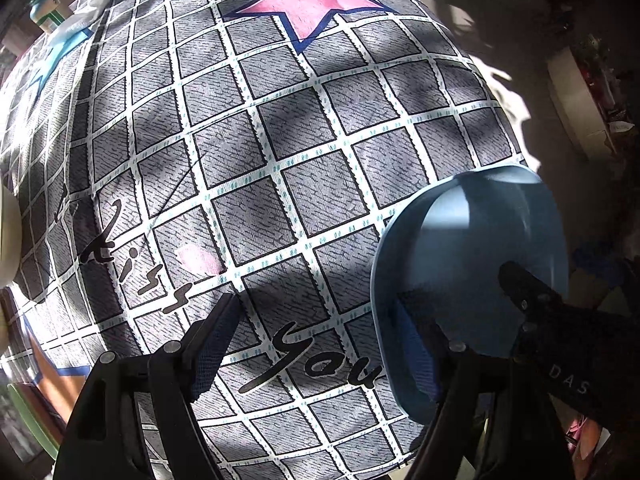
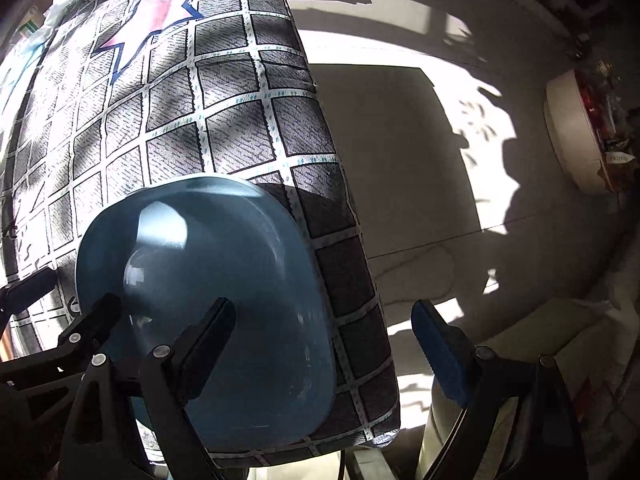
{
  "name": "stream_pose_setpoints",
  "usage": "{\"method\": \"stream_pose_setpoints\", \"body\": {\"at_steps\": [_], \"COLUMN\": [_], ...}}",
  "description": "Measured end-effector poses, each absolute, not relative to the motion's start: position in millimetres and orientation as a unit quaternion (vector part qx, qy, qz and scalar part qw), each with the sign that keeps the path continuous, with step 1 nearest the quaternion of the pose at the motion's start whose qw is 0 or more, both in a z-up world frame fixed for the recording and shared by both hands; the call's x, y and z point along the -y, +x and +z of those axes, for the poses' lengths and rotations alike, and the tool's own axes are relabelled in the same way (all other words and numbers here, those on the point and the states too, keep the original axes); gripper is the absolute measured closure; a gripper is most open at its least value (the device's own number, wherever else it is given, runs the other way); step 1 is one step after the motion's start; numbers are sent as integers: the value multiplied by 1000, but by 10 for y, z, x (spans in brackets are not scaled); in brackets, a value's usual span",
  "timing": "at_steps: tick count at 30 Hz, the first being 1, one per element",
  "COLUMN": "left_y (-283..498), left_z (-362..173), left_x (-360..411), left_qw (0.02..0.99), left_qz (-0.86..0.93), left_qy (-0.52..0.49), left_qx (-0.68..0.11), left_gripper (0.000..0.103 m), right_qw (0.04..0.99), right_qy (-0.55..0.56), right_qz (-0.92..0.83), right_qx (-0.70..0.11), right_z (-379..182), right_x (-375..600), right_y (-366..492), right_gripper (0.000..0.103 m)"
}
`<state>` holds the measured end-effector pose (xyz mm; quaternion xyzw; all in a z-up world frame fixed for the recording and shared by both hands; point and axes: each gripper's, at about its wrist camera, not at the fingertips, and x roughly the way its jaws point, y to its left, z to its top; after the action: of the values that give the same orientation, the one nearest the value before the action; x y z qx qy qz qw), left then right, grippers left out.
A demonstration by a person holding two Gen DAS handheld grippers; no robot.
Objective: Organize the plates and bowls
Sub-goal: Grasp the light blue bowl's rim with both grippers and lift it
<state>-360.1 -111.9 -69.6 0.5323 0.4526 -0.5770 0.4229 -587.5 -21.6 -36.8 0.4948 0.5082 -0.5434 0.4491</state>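
Left wrist view: left tool [image 1: 320, 344] open, nothing between its fingers. Blue plate [image 1: 468, 280] sits lower right, right over the left tool's right finger [image 1: 416, 344], so plate lies to the right of the tool's centreline, not in the gap. Whether that finger touches the rim, can't tell. Right tool's dark finger [image 1: 532, 292] overlaps the plate from the right. Plate rests on the table [image 1: 248, 152] (grey grid cloth, pink star [image 1: 312, 0] at the far end), near the cloth's right edge. Cream rim [image 1: 8, 232] of some dish at far left, well apart. Cloth between is bare, no obstruction.

Right wrist view: right tool [image 2: 320, 336] open wide. Its left finger [image 2: 208, 340] lies over the plate [image 2: 208, 296]; its blue-padded right finger [image 2: 440, 356] hangs off the table edge over the floor [image 2: 420, 160]. So plate is left of this tool's centre too, and nothing is gripped. Left tool [image 2: 60, 304] shows at lower left, at the plate's other side. Plate looks rounded-rectangular, long axis running roughly away from the camera, parallel with the table [image 2: 248, 92] edge and just beside it.

Judgement: both tools flank the plate; right one is nearer to a rim grab. Needs a shift left to straddle the rim. Risk: plate is close to the edge, a push rightward could tip it off.
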Motion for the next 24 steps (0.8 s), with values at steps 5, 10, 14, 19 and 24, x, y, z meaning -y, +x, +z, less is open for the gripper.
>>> {"method": "stream_pose_setpoints", "body": {"at_steps": [5,10,14,19,24], "left_y": [-3333,-3025,-2659,-2125,-1595], "left_z": [-641,-610,-551,-473,-418], "left_x": [1055,996,891,780,671], "left_qw": [428,442,461,495,533], "left_qz": [-568,-556,-540,-510,-468], "left_qy": [527,526,526,509,486], "left_qx": [-465,-468,-469,-486,-511], "left_gripper": [23,22,22,22,22], "right_qw": [455,471,487,506,544], "right_qy": [503,506,513,529,547], "right_qz": [-527,-501,-478,-443,-378], "right_qx": [-512,-521,-521,-517,-512], "right_z": [-359,-371,-402,-421,-404], "right_x": [216,164,111,70,19], "right_y": [-5674,-5350,-5010,-4579,-4101], "right_gripper": [12,12,12,12,12]}}
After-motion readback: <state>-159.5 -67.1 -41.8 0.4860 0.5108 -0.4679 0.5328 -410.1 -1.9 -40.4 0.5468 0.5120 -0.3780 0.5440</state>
